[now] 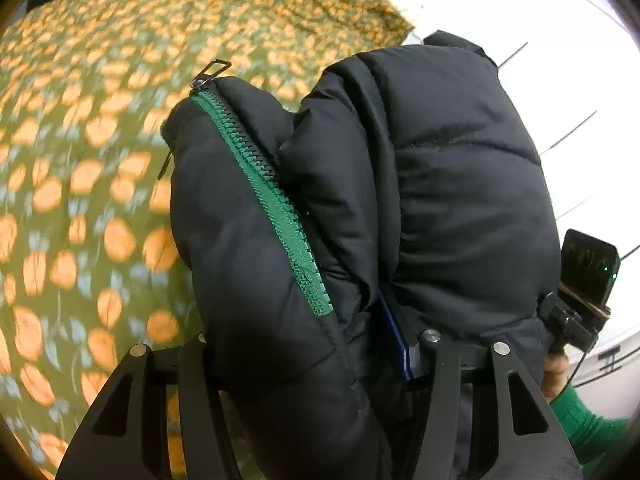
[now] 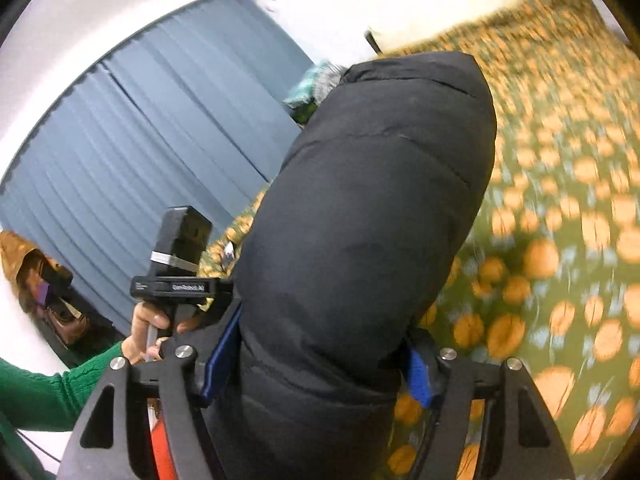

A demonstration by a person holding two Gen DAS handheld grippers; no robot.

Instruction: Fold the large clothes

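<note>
A black puffer jacket (image 1: pixel 440 184) with a green zipper (image 1: pixel 276 200) fills the left wrist view, lifted above the bed. My left gripper (image 1: pixel 304 364) is shut on a thick fold of it; one blue pad (image 1: pixel 396 340) shows against the fabric, the other is hidden. In the right wrist view the same jacket (image 2: pixel 360 220) bulges up between the fingers. My right gripper (image 2: pixel 316 372) is shut on it, blue pads (image 2: pixel 418 372) pressing both sides. The other gripper shows in each view, at the right edge (image 1: pixel 584 280) and at the left (image 2: pixel 180 264).
A green bedspread with orange flowers (image 1: pixel 80 184) lies under the jacket and also shows in the right wrist view (image 2: pixel 560 240). A blue-grey pleated curtain (image 2: pixel 140 140) hangs behind. A bag (image 2: pixel 52 292) sits at the far left. A green-sleeved arm (image 2: pixel 44 392) holds the left gripper.
</note>
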